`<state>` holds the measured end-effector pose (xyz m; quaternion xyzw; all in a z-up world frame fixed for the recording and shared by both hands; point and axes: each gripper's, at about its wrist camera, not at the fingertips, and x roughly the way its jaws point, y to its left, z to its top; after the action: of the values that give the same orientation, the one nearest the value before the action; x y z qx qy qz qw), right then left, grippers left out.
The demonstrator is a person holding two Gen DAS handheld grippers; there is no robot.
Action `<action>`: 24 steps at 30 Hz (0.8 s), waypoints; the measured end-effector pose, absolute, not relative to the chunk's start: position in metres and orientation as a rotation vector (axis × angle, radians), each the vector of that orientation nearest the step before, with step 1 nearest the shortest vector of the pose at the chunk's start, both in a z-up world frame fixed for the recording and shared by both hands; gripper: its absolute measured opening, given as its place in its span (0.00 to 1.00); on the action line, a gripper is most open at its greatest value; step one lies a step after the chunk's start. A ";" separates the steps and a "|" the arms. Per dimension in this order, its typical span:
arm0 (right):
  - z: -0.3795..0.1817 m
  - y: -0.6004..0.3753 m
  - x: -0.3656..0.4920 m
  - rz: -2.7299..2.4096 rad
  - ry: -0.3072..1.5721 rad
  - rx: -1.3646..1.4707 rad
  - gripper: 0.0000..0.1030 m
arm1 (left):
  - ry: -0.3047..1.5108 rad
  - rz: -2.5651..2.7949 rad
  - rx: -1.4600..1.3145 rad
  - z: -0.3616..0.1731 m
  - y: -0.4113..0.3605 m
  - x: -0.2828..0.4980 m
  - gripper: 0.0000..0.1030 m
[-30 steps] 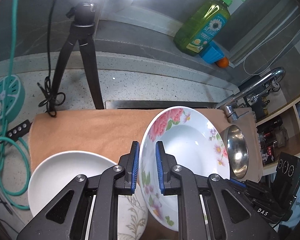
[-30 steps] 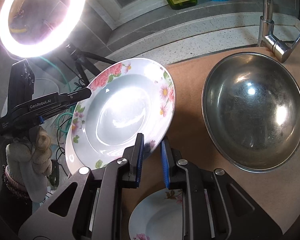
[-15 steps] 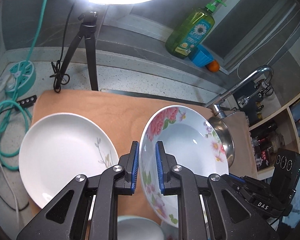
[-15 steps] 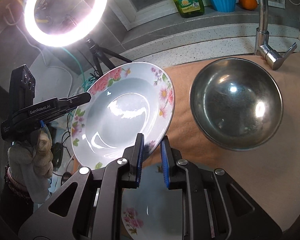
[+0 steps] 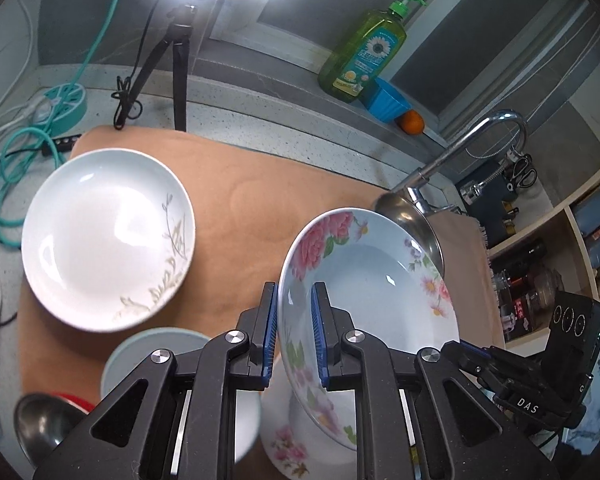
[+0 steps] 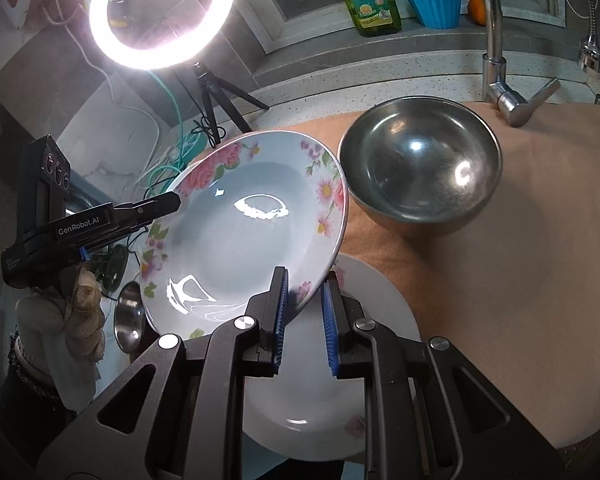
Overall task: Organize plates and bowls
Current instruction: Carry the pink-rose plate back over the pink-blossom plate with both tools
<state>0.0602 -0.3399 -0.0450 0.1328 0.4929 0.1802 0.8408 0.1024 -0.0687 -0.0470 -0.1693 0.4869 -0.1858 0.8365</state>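
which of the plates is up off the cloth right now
The rose-patterned plate, gripped at opposite rims by both tongs and tilted. The leaf-sprig plate and the other floral plate lie flat.

I see a glowing ring light [image 6: 162, 14] on a black tripod [image 6: 216, 100], a speckled grey stone counter [image 5: 260, 120], a curved chrome faucet [image 5: 468, 144], and wooden shelving [image 5: 572, 240].

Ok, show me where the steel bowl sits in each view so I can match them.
Left wrist: steel bowl right of centre, mostly hidden behind the floral plate, just under the faucet.
Right wrist: steel bowl upper right of centre, in full view on the cloth, right of the floral plate.
Shared landmark: the faucet, behind the bowl in both.
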 end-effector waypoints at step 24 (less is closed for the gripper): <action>-0.072 -0.371 0.011 0.419 1.108 0.166 0.17 | 1.052 -0.336 -0.409 -0.075 -0.100 0.031 0.14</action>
<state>0.0107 -0.3712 -0.0722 0.0779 0.5217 0.1972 0.8263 0.0311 -0.1003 -0.0753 -0.1930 0.4960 -0.1586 0.8316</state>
